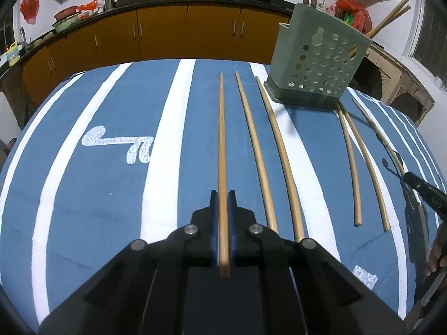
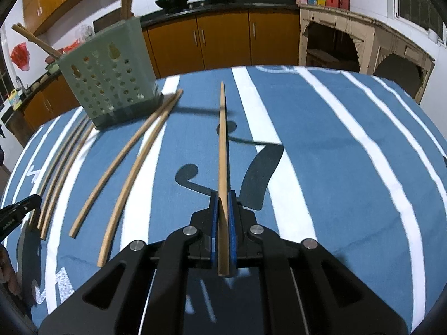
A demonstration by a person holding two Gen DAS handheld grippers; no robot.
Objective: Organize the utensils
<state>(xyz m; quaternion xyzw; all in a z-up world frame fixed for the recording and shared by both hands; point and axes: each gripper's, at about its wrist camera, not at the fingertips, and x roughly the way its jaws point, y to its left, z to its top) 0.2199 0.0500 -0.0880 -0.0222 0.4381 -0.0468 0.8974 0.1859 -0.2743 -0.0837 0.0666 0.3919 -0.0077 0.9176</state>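
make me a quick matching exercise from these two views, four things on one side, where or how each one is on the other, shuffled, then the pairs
Things
1. left gripper
2. right gripper
3. green holder
4. pair of chopsticks between holder and right gripper

States
A. stands upright on the striped cloth, sticks poking out of its top
B. lie loose, side by side on the cloth
C. shut on a chopstick beside two loose ones
D. shut on a chopstick that throws a shadow on the cloth

Pairs: 1-C, 2-D, 3-A, 4-B
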